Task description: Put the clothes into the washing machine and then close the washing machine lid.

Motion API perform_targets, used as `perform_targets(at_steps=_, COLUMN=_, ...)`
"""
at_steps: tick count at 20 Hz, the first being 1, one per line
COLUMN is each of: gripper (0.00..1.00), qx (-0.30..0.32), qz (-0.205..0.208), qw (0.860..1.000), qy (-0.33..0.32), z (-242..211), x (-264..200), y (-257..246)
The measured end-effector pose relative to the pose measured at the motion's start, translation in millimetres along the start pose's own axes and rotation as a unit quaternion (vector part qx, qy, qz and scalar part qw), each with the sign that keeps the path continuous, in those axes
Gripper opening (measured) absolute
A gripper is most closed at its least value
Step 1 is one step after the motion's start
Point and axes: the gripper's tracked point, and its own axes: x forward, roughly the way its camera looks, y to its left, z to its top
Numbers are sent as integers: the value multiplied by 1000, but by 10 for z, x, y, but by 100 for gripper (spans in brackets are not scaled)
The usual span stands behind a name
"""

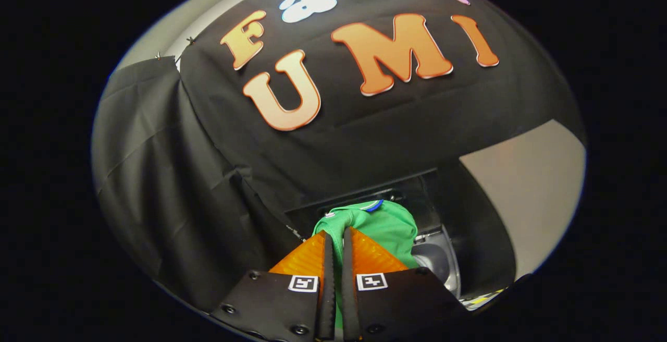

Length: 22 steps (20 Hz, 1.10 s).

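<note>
Tool: pinching green garment, orange fingers nearly together.
Markers: square black-and-white tags on tool.
Beyond: washing machine opening, black cloth wall.

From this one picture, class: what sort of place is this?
Likely a staged booth, not a home: black cloth wall, a washing machine below, and a claw shut on a green garment.

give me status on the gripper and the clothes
Gripper shut on green garment, fabric pinched between both fingers. Garment bunched just ahead of fingers, above the washing machine opening. Nothing seen in the way.
</note>
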Motion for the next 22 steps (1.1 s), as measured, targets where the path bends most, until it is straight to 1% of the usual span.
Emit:
perform_targets(at_steps=2, gripper=14, qx=13, qz=-7, qw=1000, qy=26, z=-277, x=251, y=-51)
perform_targets(at_steps=5, gripper=14, qx=33, qz=-38, qw=997, qy=56, z=-668, x=600, y=-243)
perform_targets(at_steps=6, gripper=14, qx=44, qz=-55, qw=996, qy=63, z=-807, x=692, y=-324)
perform_targets(at_steps=9, gripper=14, qx=65, qz=-89, qw=989, qy=104, z=-1284, x=982, y=-563)
perform_targets(at_steps=12, gripper=14, qx=78, qz=-109, qw=981, qy=139, z=-1662, x=1258, y=-771)
perform_targets(at_steps=17, gripper=14, qx=68, qz=-131, qw=975, qy=166, z=-1959, x=1609, y=-1069)
perform_targets(at_steps=22, gripper=14, qx=59, qz=-140, qw=973, qy=177, z=-2079, x=1802, y=-1231)
